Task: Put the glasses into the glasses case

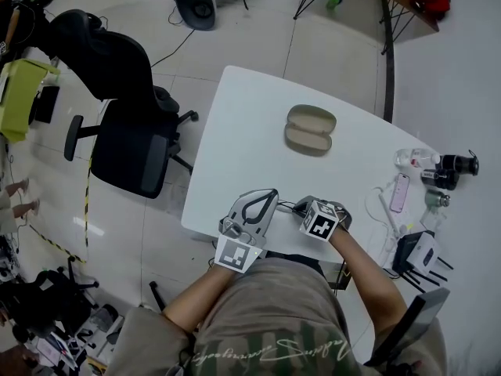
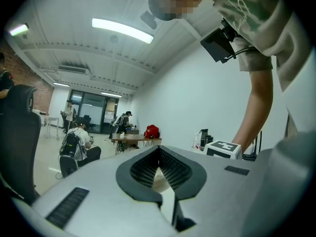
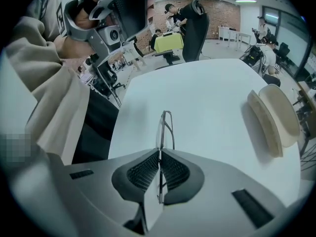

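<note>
White desk under a head camera: a person in a beige shirt holds a two-jaw tool in each hand at the near edge. The right tool is clamped on the glasses. Its ribbed dark pads are pressed flat against the thin metal frame, which stands on edge and juts forward past the tips over the bare desktop. The left tool sits just beside it, the two marker cubes side by side in the head view. Its jaws are closed tip to tip with nothing between them, and its camera is angled upward at the ceiling lights and the far end of the room.

The beige glasses case lies open near the middle of the desk, both halves facing up, well apart from either tool. From the right tool it appears ahead and off to the right. A clear bottle, a pink device and other small items crowd the desk's right side. A black office chair stands on the tiled floor to the left.
</note>
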Action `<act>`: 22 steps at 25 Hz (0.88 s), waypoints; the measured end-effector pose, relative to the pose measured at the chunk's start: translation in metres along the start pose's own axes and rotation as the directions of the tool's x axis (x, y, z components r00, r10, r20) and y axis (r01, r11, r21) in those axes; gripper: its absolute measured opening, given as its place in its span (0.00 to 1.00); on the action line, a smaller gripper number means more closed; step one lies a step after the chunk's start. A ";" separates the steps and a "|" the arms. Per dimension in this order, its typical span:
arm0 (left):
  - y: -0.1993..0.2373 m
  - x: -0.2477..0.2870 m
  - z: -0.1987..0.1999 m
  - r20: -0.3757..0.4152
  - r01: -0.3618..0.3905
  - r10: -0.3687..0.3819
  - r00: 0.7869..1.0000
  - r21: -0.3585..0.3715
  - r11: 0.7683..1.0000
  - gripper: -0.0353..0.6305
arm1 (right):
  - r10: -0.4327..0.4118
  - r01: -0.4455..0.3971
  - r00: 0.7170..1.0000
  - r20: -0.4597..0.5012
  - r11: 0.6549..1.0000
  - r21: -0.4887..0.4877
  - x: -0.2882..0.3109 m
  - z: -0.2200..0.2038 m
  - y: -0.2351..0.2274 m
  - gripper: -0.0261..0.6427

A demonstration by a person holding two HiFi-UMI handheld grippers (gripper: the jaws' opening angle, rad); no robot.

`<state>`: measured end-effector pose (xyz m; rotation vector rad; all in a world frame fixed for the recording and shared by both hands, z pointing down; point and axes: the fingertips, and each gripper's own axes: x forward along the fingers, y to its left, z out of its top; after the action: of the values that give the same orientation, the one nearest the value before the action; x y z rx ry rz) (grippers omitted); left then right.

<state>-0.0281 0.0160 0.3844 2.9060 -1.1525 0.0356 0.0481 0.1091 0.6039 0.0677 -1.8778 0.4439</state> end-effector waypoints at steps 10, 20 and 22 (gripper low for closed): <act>-0.022 0.025 -0.007 -0.010 0.048 -0.048 0.999 -0.013 0.999 0.06 | 0.019 -0.019 1.000 0.012 1.000 -0.012 -0.011 -0.009 -0.011 0.08; -0.022 0.036 -0.013 -0.030 -0.001 0.000 1.000 -0.010 1.000 0.06 | 0.055 -0.053 0.998 0.030 0.998 -0.044 -0.015 -0.018 -0.015 0.08; -0.023 0.036 -0.015 -0.052 -0.006 0.006 0.999 -0.011 1.000 0.06 | 0.064 -0.063 0.998 0.019 0.997 -0.044 -0.013 -0.022 -0.016 0.08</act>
<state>0.0131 0.0083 0.4001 2.8740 -1.1497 0.1038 0.0764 0.0995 0.6019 -0.0161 -1.9123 0.4473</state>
